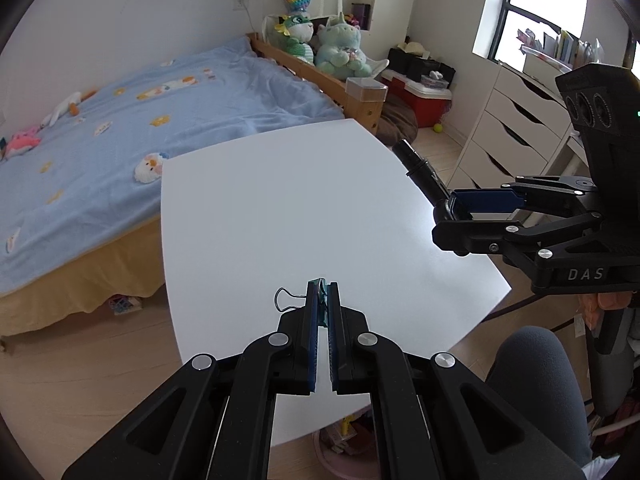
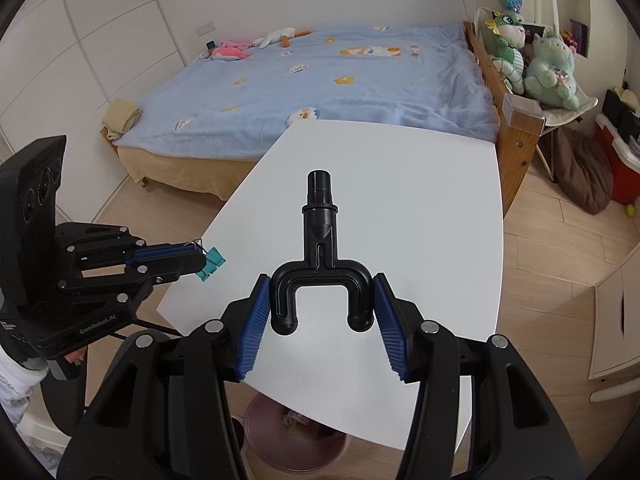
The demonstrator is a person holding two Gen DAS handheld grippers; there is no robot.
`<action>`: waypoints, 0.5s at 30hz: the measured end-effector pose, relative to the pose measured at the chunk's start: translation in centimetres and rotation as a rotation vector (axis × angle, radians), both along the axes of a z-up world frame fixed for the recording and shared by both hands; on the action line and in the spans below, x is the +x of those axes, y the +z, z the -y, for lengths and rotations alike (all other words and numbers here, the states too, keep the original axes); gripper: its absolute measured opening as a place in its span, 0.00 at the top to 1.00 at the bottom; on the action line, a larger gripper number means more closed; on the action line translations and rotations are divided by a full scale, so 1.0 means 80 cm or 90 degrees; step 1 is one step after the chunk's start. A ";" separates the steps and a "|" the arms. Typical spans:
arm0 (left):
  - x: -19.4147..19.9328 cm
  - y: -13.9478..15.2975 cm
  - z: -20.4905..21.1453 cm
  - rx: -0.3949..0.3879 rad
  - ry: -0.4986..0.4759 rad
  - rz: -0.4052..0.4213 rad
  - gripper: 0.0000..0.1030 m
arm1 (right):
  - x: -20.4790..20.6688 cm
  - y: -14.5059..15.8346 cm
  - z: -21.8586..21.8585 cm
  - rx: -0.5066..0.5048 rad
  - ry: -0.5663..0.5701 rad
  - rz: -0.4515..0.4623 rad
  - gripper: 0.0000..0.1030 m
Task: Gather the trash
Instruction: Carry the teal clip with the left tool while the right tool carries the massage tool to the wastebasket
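My left gripper is shut on a teal binder clip whose wire handle sticks out to the left, held above the near part of the white table. The clip also shows in the right wrist view, at the tip of the left gripper. My right gripper is shut on a black Y-shaped plastic pipe fitting, gripping its two prongs; its stem points forward over the table. In the left wrist view the right gripper and the fitting are at the table's right edge.
A pink bin with some items stands on the floor under the table's near edge, also seen in the left wrist view. A bed with a blue cover lies beyond the table. White drawers stand on the right.
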State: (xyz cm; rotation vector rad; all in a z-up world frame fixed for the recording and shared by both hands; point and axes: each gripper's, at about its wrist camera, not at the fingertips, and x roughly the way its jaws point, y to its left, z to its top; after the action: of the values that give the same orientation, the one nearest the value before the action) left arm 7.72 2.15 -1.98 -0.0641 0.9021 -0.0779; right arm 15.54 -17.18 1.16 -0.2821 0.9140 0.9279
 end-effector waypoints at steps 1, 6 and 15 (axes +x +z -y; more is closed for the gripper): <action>-0.007 0.004 0.002 0.000 -0.004 0.004 0.96 | -0.004 0.001 0.002 -0.005 0.005 0.006 0.50; -0.034 0.016 0.013 0.008 -0.023 0.016 0.96 | -0.035 0.011 0.016 -0.016 0.034 0.038 0.50; -0.076 0.021 0.028 0.009 -0.043 0.024 0.96 | -0.105 0.007 0.038 -0.037 0.100 0.049 0.50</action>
State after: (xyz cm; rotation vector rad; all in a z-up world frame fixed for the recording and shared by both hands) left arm 1.63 -0.12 -0.27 -0.0193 0.8675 -0.1359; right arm 7.17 -20.24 1.69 -0.4408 0.8577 1.0292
